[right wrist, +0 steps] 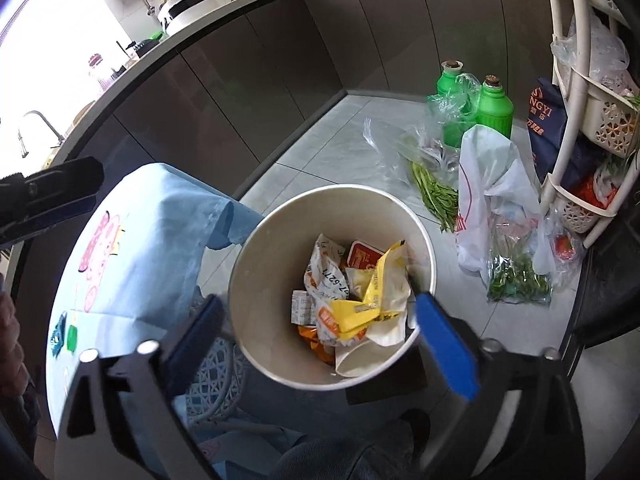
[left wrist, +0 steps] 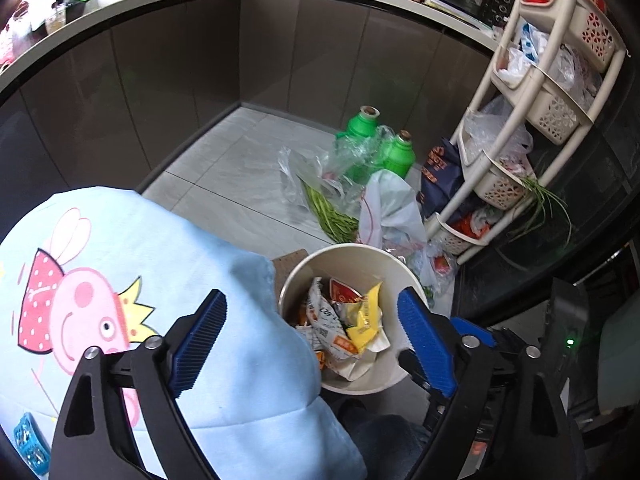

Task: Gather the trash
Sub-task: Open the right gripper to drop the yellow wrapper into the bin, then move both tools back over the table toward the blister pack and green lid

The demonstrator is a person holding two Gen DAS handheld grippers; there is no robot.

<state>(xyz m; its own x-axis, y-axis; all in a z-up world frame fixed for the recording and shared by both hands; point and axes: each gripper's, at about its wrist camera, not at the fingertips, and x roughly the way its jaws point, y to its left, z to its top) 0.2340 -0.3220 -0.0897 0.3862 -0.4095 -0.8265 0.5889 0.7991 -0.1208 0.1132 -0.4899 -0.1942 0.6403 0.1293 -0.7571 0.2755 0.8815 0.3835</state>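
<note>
Sink faucet (right wrist: 38, 120) — right wrist only

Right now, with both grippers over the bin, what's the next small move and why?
Probably lift both away toward the next piece of trash. The left gripper and right gripper are open and empty, and the wrappers already lie inside the bin. Nothing left to release here.

Both wrist cams looked steeply down, close over the bin (left wrist: 394, 268) (right wrist: 256, 240); bottles (left wrist: 362, 124) (right wrist: 496, 108) showed at 1 o'clock.
</note>
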